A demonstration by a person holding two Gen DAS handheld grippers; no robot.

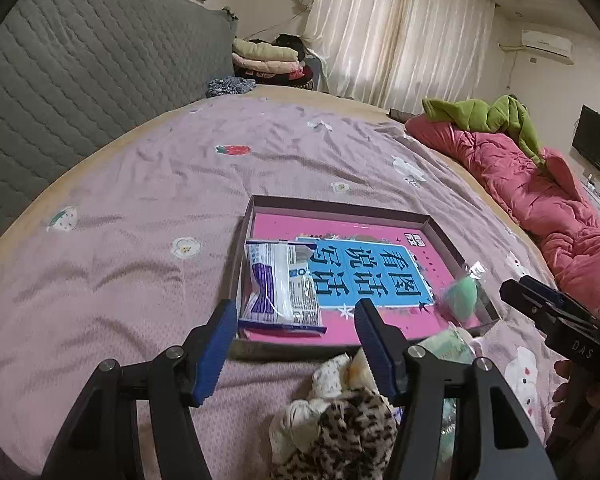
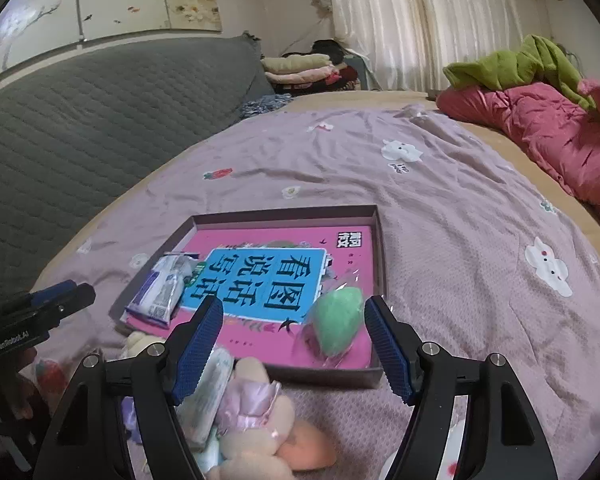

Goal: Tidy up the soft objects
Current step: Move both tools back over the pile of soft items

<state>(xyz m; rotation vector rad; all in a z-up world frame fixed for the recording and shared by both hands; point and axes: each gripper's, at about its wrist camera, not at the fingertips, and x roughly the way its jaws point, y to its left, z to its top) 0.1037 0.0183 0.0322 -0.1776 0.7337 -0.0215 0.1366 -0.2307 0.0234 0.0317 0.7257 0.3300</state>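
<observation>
Both my grippers, left (image 1: 296, 340) and right (image 2: 294, 340), gape empty. Leopard-print scrunchie (image 1: 352, 428) lies just below my left jaws, nearer than the right's.

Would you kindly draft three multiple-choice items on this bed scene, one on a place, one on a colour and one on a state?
1. Where does the green sponge in clear wrap lie?
A. inside the shallow box
B. on the pink quilt
C. on the grey headboard

2. What colour is the book cover around its blue title panel?
A. yellow
B. pink
C. white

3. How does the right gripper stand?
A. shut on the sponge
B. shut on the plush doll
C. open, holding nothing

Answers:
1 A, the sponge rests on the book within the box walls.
2 B, pink shows all round the blue panel.
3 C, its blue pads stand apart and press on nothing.
</observation>
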